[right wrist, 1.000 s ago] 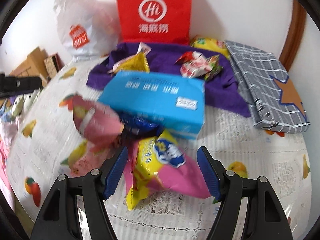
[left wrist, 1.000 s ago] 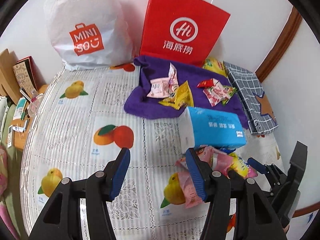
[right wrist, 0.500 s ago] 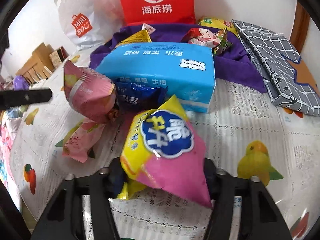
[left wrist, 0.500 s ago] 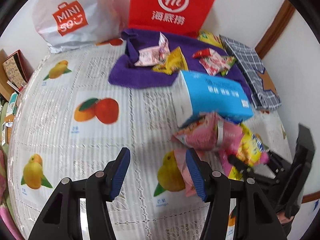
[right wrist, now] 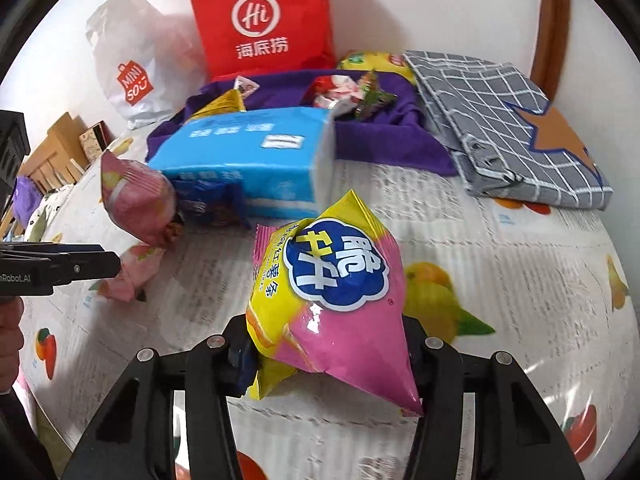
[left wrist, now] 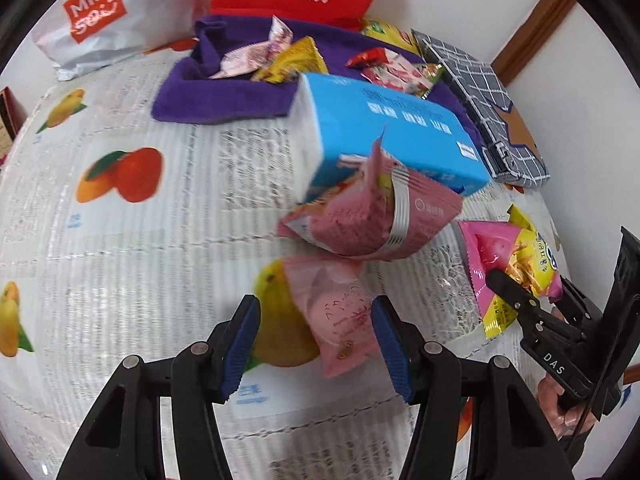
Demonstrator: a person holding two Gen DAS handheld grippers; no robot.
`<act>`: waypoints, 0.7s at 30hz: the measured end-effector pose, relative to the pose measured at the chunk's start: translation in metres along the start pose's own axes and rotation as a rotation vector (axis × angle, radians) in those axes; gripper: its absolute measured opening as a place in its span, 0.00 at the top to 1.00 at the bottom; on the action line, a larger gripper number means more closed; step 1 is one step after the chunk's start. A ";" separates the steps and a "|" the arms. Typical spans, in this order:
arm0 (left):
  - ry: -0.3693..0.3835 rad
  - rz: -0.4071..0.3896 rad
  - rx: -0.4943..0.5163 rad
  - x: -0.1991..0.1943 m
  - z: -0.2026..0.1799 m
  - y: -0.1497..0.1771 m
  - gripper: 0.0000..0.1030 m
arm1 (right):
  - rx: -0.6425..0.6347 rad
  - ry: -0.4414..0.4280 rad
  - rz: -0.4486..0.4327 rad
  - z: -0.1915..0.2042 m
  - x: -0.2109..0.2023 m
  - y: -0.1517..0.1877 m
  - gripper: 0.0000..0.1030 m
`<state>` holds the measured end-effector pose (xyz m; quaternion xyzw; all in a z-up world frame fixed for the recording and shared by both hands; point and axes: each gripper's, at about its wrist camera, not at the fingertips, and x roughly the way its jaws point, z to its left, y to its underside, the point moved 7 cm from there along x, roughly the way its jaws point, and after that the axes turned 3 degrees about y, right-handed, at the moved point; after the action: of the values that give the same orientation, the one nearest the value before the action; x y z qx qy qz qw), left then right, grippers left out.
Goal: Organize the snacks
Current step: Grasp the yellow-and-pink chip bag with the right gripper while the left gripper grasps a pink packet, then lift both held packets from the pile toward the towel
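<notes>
My right gripper point(right wrist: 328, 356) is shut on a yellow and pink chip bag point(right wrist: 332, 300) and holds it above the fruit-print tablecloth point(right wrist: 500, 248); the bag also shows in the left wrist view point(left wrist: 516, 264). My left gripper point(left wrist: 316, 344) is open, its jaws either side of a flat pale pink snack packet point(left wrist: 340, 312) on the cloth. A puffed pink snack bag point(left wrist: 372, 220) leans on a blue tissue pack point(left wrist: 380, 128). A dark blue packet point(right wrist: 208, 204) lies against the tissue pack. Several small snacks point(left wrist: 280, 56) lie on a purple towel point(left wrist: 224, 92).
A red paper bag point(right wrist: 264, 20) and a white Miniso bag point(right wrist: 132, 76) stand at the back wall. A grey checked fabric bag point(right wrist: 508, 128) lies at the right. Wooden and cardboard items point(right wrist: 60, 148) sit past the left table edge.
My right gripper closed on the chip bag and lifted it off the cloth. My left gripper moved forward and lower, so the pale pink packet now lies between its open jaws.
</notes>
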<state>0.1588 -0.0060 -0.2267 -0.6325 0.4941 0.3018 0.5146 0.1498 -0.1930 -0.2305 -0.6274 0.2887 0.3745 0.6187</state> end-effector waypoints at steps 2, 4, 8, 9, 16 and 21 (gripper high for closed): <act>-0.002 0.004 0.007 0.005 -0.005 0.000 0.46 | 0.007 -0.004 0.008 -0.003 0.002 0.004 0.49; -0.015 0.010 0.029 0.011 -0.011 0.002 0.46 | 0.011 -0.005 0.005 -0.005 0.002 0.005 0.49; -0.038 0.001 0.070 0.014 -0.014 0.004 0.61 | 0.014 -0.008 0.002 -0.005 0.003 0.006 0.49; -0.031 0.005 0.066 0.013 -0.013 0.005 0.62 | 0.013 -0.006 0.002 -0.004 0.003 0.006 0.49; -0.086 -0.027 -0.007 -0.006 0.035 0.006 0.63 | 0.014 -0.008 -0.003 -0.003 0.005 0.004 0.49; -0.068 -0.049 -0.053 -0.012 0.059 0.004 0.59 | 0.022 -0.005 -0.006 -0.003 0.009 0.002 0.49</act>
<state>0.1588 0.0536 -0.2338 -0.6471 0.4524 0.3234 0.5215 0.1533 -0.1954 -0.2388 -0.6206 0.2893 0.3710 0.6273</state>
